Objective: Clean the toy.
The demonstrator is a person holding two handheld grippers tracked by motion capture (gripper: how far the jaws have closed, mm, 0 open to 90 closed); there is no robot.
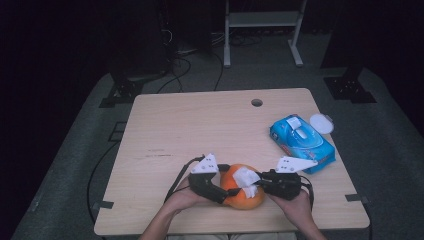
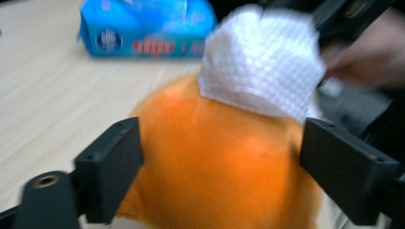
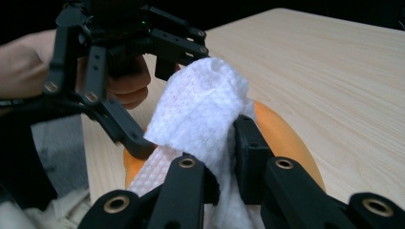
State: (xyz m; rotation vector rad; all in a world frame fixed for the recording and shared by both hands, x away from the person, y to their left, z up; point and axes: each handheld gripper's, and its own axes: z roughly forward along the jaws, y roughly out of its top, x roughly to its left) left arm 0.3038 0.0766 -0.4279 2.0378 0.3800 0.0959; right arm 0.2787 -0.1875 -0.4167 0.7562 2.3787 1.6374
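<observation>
At the near edge of the light wooden bench [image 1: 200, 130], an orange ball-shaped object [image 1: 243, 196] is found between the two hand-held grippers. Its surface is seen as smooth, matte and evenly orange in the left gripper view, rounded and broad, though the picture is somewhat blurred. A white wipe [image 1: 246, 176] with a fine embossed waffle pattern is draped over its upper side, crumpled into a soft mound. The left gripper [image 1: 220, 194] is set against the left side of the orange object, its jaws spread wide with the orange body bracketed between them; whether the pads actually press on it cannot be told. The right gripper [image 1: 256, 186] is brought in from the right, and its jaws are pressed together on the white wipe, a fold of which is pinched between them and laid on the orange surface. The person's hands [image 1: 295, 202] are seen behind the grippers at the bottom of the high view. Farther back and to the right, a blue pack of wipes [image 1: 301, 142] is laid flat on the bench, well apart from the orange object, with a round white lid [image 1: 321, 123] just beside its far corner.
</observation>
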